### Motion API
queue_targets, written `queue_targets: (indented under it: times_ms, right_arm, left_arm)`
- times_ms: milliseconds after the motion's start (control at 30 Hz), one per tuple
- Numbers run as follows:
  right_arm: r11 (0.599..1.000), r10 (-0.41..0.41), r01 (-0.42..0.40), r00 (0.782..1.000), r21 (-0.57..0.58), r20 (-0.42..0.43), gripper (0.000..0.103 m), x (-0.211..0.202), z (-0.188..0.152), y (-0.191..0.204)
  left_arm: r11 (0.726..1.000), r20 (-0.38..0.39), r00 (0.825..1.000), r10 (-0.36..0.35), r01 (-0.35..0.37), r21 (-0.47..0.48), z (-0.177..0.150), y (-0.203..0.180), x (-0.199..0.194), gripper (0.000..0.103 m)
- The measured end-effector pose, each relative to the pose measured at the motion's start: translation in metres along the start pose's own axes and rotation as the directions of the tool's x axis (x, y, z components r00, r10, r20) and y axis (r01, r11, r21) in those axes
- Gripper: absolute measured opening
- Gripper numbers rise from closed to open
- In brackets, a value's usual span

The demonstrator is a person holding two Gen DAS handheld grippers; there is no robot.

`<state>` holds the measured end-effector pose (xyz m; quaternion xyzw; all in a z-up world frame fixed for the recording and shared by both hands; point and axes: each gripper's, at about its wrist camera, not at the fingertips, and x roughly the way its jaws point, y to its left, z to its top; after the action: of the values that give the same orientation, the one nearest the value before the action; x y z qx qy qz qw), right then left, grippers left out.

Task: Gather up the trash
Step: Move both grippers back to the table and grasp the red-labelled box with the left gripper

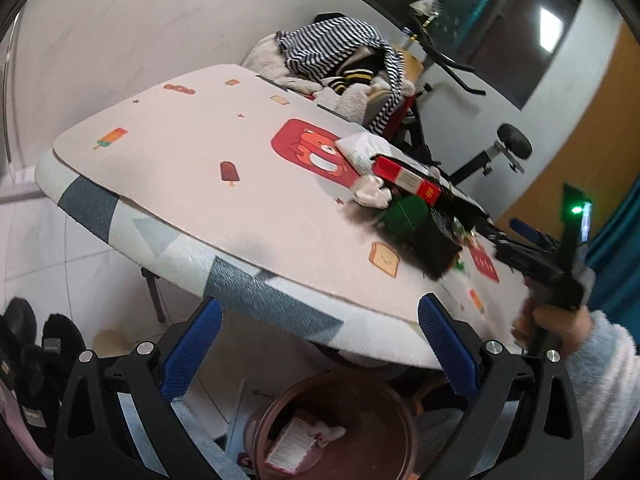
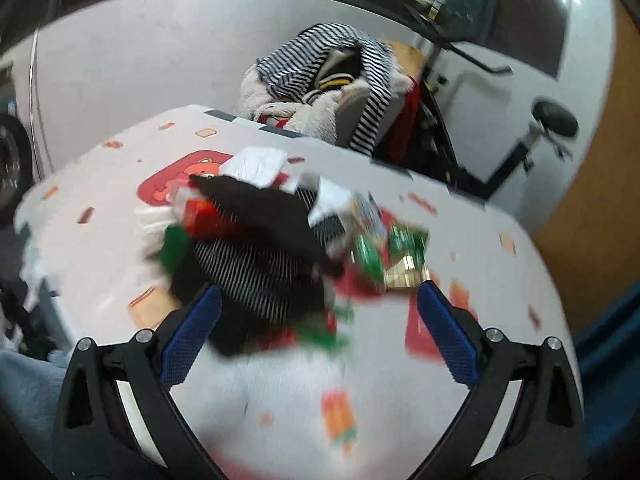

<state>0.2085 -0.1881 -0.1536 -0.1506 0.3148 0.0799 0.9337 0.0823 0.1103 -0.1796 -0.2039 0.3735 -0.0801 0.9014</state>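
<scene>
Now both jaws gape wide, gripping nothing. Left gripper (image 1: 320, 344) hangs off the counter (image 1: 224, 200) edge, round brown plastic bin (image 1: 332, 432) just below its jaws. Right gripper (image 2: 318, 336) faces the blurred wrapper pile (image 2: 280, 240), red carton (image 1: 408, 178) included, right ahead.

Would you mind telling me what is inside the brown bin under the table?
The round brown bin holds a printed white packet and crumpled white tissue; its rim hides anything deeper.

Matt printed cloth on table (image 1: 192, 184), glossy red carton (image 1: 404, 178), fleecy striped clothes (image 1: 340, 52)
</scene>
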Motion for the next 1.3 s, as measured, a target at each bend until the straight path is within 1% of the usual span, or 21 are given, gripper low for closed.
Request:
queue_targets:
  times_ms: [67,100,133,200,233,267,300,333,400,433,533,600,700,767,833,867,967,1033,1133,1200,1300]
  right_arm:
    - [0.998,-0.005,0.004,1.000,-0.065,-0.017,0.092,0.022,0.009,0.009]
    - [0.996,-0.005,0.002,1.000,-0.084,-0.029,0.083,0.031,0.012,0.012]
    - [0.996,0.000,-0.003,0.999,-0.093,-0.034,0.079,0.037,0.015,0.015]
    - [0.995,0.011,-0.016,0.999,-0.103,-0.045,0.064,0.047,0.020,0.016]
    - [0.994,0.013,-0.018,0.999,-0.106,-0.048,0.059,0.048,0.021,0.015]
    - [0.994,0.021,-0.027,0.998,-0.105,-0.054,0.044,0.050,0.022,0.013]
    - [0.995,0.040,-0.045,0.998,-0.093,-0.058,0.031,0.050,0.022,0.009]
    - [0.995,0.069,-0.073,0.996,-0.067,-0.056,0.027,0.047,0.022,0.003]
    - [0.995,0.099,-0.099,0.995,-0.009,-0.027,0.012,0.038,0.022,-0.007]
    - [0.994,0.106,-0.106,0.994,0.029,0.003,0.012,0.030,0.022,-0.015]
    - [0.968,0.128,-0.154,0.982,0.196,0.140,0.011,-0.006,0.021,-0.046]
    - [0.936,0.102,-0.170,0.969,0.309,0.225,0.011,-0.032,0.018,-0.070]
    - [0.885,0.041,-0.165,0.959,0.436,0.279,0.011,-0.060,0.005,-0.098]
    - [0.868,0.008,-0.144,0.961,0.475,0.278,0.011,-0.071,-0.007,-0.108]
    - [0.853,0.003,-0.140,0.965,0.502,0.263,0.011,-0.077,-0.021,-0.115]
    - [0.847,0.009,-0.141,0.968,0.512,0.252,0.012,-0.078,-0.028,-0.116]
    - [0.840,0.037,-0.137,0.980,0.524,0.197,0.011,-0.076,-0.051,-0.111]
    - [0.836,0.052,-0.138,0.984,0.532,0.173,0.012,-0.071,-0.063,-0.106]
    - [0.821,0.073,-0.147,0.985,0.551,0.154,0.011,-0.068,-0.075,-0.103]
    - [0.818,0.081,-0.149,0.986,0.555,0.146,0.011,-0.067,-0.081,-0.101]
    - [0.826,0.088,-0.153,0.986,0.543,0.145,0.011,-0.067,-0.083,-0.099]
  left_arm:
    - [1.000,-0.004,1.000,-0.010,0.010,-0.028,0.006,0.005,0.003,0.096]
    - [0.999,-0.007,1.000,-0.013,0.013,-0.040,0.009,0.006,0.004,0.096]
    - [0.998,-0.010,1.000,-0.019,0.018,-0.053,0.011,0.007,0.006,0.093]
    - [0.995,-0.021,0.999,-0.042,0.040,-0.088,0.018,0.011,0.012,0.090]
    - [0.994,-0.024,0.998,-0.050,0.047,-0.102,0.021,0.011,0.015,0.088]
    - [0.993,-0.024,0.998,-0.053,0.050,-0.108,0.023,0.012,0.017,0.087]
    - [0.992,-0.026,0.998,-0.060,0.056,-0.116,0.027,0.011,0.021,0.083]
    - [0.991,-0.030,0.997,-0.066,0.062,-0.122,0.030,0.010,0.024,0.077]
    - [0.987,-0.036,0.996,-0.087,0.082,-0.139,0.037,0.007,0.030,0.071]
    - [0.985,-0.036,0.994,-0.100,0.094,-0.148,0.040,0.005,0.033,0.067]
    - [0.977,-0.038,0.989,-0.142,0.133,-0.168,0.053,-0.007,0.042,0.064]
    - [0.969,-0.044,0.984,-0.175,0.165,-0.183,0.062,-0.016,0.049,0.060]
    - [0.946,-0.054,0.969,-0.241,0.222,-0.237,0.076,-0.025,0.061,0.055]
    - [0.922,-0.056,0.956,-0.289,0.263,-0.284,0.089,-0.031,0.072,0.052]
    - [0.903,-0.064,0.944,-0.323,0.288,-0.318,0.100,-0.036,0.083,0.051]
    - [0.893,-0.065,0.940,-0.336,0.296,-0.340,0.107,-0.039,0.091,0.051]
    - [0.877,-0.072,0.932,-0.356,0.306,-0.370,0.120,-0.048,0.108,0.047]
    - [0.862,-0.092,0.921,-0.379,0.316,-0.396,0.126,-0.057,0.124,0.043]
    - [0.858,-0.133,0.915,-0.381,0.297,-0.418,0.129,-0.068,0.146,0.043]
    - [0.866,-0.165,0.919,-0.357,0.259,-0.427,0.128,-0.072,0.160,0.043]
    - [0.865,-0.201,0.923,-0.328,0.209,-0.456,0.124,-0.071,0.177,0.043]
